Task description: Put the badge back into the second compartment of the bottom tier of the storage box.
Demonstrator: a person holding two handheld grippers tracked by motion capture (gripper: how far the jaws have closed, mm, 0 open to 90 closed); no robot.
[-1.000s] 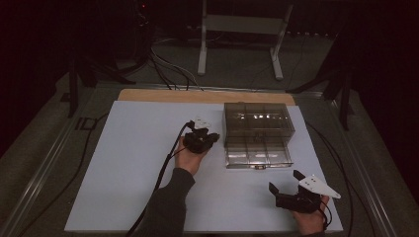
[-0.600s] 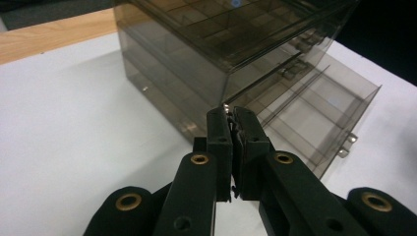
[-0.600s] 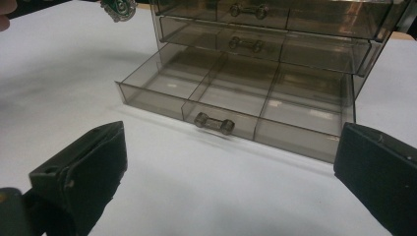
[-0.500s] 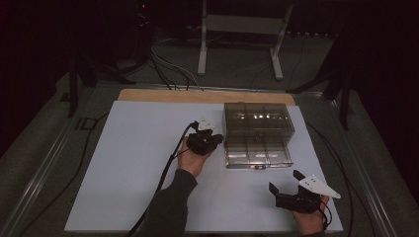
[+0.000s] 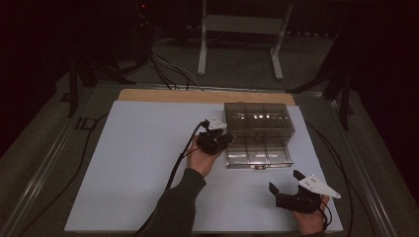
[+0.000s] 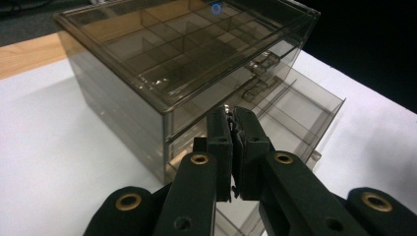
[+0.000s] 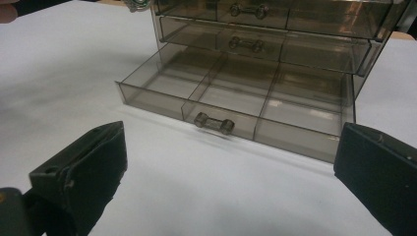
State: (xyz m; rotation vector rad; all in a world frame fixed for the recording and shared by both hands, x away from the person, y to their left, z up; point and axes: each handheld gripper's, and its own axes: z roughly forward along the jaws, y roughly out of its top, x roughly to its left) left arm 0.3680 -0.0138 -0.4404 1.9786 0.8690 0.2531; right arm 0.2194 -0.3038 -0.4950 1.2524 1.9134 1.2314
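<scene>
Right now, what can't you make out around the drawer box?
- Box rear: hidden by its own body in the high view.
- Upper drawers' contents: tinted, glare, cut off by the right gripper view's top edge.
- Left gripper contact with the box: its shut jaws cover it.

A big white sheet (image 5: 138, 163) covers most of my table (image 5: 44, 163). At the far edge of the sheet a strip of wood (image 5: 173, 96) peeks out. Along the left side of the table a thin black wire (image 5: 74, 173) runs on the grey part. Behind the table, on the floor, stands a white metal frame (image 5: 242, 29). Near its left leg lie some loose wires (image 5: 168, 69).
</scene>
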